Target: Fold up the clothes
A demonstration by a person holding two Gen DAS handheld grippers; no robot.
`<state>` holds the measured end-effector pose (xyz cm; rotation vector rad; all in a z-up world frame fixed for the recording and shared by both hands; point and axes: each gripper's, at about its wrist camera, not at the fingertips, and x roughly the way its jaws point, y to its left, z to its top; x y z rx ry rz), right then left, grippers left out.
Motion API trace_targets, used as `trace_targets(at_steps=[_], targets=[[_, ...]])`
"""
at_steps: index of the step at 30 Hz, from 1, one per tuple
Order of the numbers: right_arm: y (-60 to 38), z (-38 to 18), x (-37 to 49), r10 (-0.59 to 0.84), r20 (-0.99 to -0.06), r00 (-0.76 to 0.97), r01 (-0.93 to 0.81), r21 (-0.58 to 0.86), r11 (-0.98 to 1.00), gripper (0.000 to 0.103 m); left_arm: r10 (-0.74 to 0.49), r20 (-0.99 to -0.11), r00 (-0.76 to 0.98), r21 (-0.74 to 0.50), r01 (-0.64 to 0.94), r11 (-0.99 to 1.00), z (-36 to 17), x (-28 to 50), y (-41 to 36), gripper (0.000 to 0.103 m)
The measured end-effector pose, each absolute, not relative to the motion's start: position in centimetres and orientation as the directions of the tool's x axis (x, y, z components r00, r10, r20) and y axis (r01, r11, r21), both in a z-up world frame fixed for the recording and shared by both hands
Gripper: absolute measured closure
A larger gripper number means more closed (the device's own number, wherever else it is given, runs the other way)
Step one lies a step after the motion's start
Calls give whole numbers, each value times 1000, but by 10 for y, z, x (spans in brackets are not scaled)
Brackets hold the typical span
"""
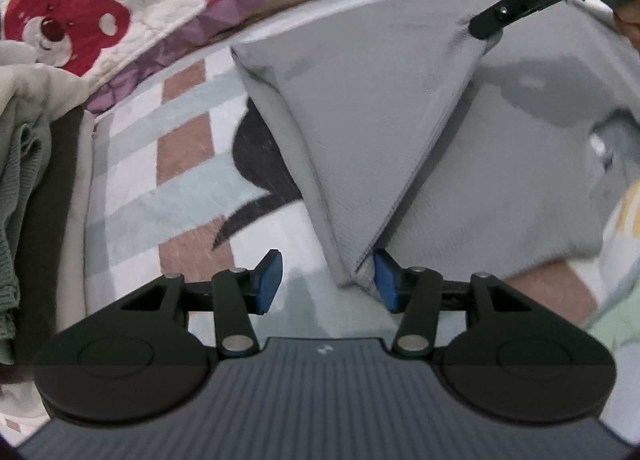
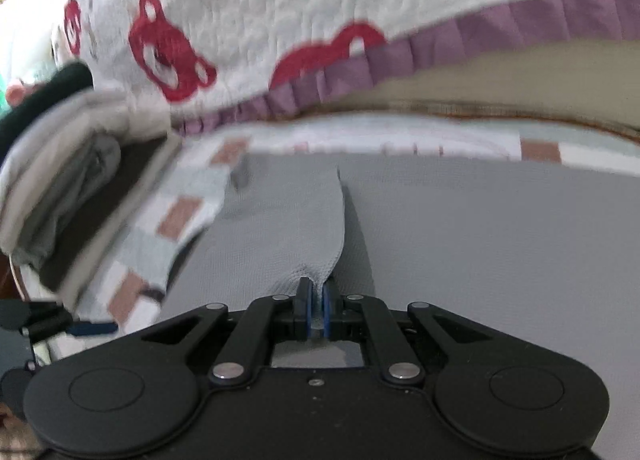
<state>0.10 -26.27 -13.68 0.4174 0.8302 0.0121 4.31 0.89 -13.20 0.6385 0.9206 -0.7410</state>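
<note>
Lying on the checked rug (image 1: 132, 187), the grey garment (image 1: 400, 147) is pinched at one corner by the right tongs (image 2: 316, 310), while the spread left tongs (image 1: 326, 284) risk missing its near point, skewing the fold.

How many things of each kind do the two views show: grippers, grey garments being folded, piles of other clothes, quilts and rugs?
Grippers: 2, left gripper and right gripper
Grey garment: 1
Pile of clothes: 1
Quilt: 1
Rug: 1
Total: 6
</note>
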Motion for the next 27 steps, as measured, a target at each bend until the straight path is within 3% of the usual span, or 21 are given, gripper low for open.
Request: trace_targets(at_steps=[7, 8, 9, 13, 17, 22, 27], targets=[[-263, -161, 1, 172, -784, 597, 146, 317, 937, 88, -401, -878, 260, -53, 780, 623, -128, 65, 25, 48], [-264, -162, 3, 172, -790, 589, 138, 308, 941, 87, -438, -862, 254, -93, 772, 629, -124, 66, 29, 48], [-262, -159, 3, 152, -797, 585, 125, 274, 954, 78, -487, -838, 247, -143, 760, 633, -118, 67, 34, 48], [-258, -142, 0, 120, -780, 614, 66, 202, 977, 68, -594, -757, 273, -251, 717, 650, -106, 76, 36, 48], [-259, -146, 2, 130, -763, 634, 57, 213, 975, 64, -523, -799, 295, -188, 705, 684, -118, 86, 11, 48], [-251, -165, -5, 119, -794, 597, 55, 188, 981, 61, -290, -874, 390, 77, 701, 709, -146, 79, 0, 45], [-246, -165, -33, 64, -812, 580, 17, 90, 996, 58, -275, -867, 416, 75, 653, 753, -142, 82, 13, 45]])
